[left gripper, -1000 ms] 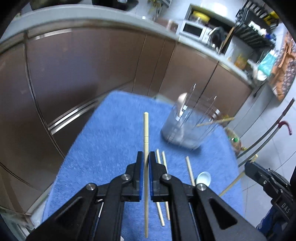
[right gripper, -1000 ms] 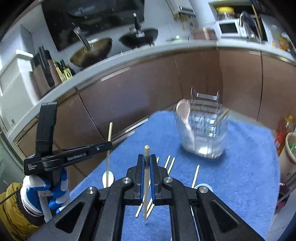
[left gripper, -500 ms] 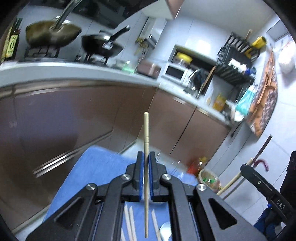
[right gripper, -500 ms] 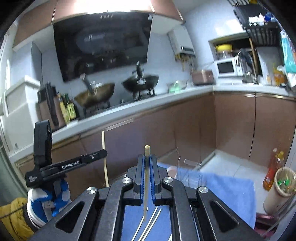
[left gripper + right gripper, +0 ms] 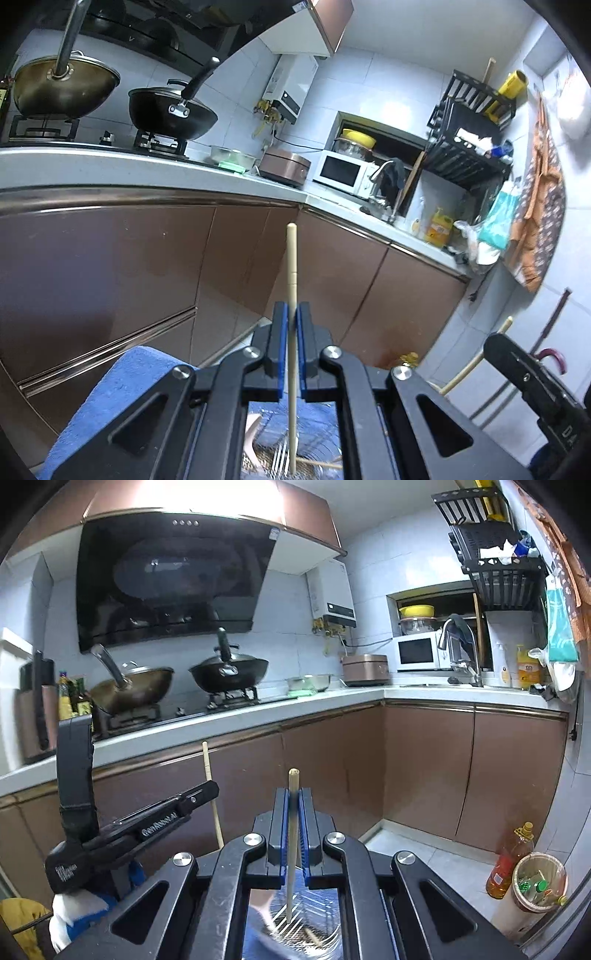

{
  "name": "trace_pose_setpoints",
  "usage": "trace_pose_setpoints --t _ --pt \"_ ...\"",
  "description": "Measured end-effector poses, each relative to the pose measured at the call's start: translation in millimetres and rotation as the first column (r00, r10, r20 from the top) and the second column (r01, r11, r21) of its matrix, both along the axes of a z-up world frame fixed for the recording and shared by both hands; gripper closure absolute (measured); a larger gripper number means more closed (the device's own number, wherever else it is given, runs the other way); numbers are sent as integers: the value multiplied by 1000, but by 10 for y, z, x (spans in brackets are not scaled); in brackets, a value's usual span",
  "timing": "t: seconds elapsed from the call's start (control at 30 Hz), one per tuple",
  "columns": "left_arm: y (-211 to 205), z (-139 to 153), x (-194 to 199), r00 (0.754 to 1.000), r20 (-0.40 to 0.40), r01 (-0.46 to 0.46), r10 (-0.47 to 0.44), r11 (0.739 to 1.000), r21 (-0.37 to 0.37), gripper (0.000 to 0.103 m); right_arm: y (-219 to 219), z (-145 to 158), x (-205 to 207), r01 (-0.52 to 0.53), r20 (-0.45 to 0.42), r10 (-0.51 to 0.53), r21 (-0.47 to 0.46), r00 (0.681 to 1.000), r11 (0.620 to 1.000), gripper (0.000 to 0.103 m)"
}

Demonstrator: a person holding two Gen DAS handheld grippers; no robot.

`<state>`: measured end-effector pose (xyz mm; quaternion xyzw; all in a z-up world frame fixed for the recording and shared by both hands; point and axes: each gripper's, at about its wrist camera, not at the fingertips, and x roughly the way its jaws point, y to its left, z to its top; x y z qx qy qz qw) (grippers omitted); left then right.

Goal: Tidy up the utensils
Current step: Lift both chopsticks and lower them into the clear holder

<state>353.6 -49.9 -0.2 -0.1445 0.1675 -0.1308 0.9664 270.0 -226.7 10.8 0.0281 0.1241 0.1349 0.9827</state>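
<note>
Left wrist: 2 tools (image 5: 291, 314) (image 5: 293, 801), each clamped on 1 chopstick (image 5: 291, 258) (image 5: 293, 834).

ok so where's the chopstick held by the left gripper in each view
Left wrist: the left gripper's chopstick stands upright at centre, pinched in the left gripper.
Right wrist: the same stick rises at left of centre, above the left gripper seen from the side.
Shared landmark: the white microwave on the counter.

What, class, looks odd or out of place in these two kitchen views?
Nothing is spilled or broken. The only unusual sight: each gripper, left and right, holds one chopstick upright above the clear holder.
</note>
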Motion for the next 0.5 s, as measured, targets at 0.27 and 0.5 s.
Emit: trace_pose_setpoints --t 0.27,0.5 --pt "-284 -575 277 998 2 -67 67 996 61 98 -7 -567 254 37 -55 -40 -49 998 998 97" --pt "-360 -945 159 998 16 -69 67 993 95 94 -12 -835 212 17 -110 -24 -61 994 998 94"
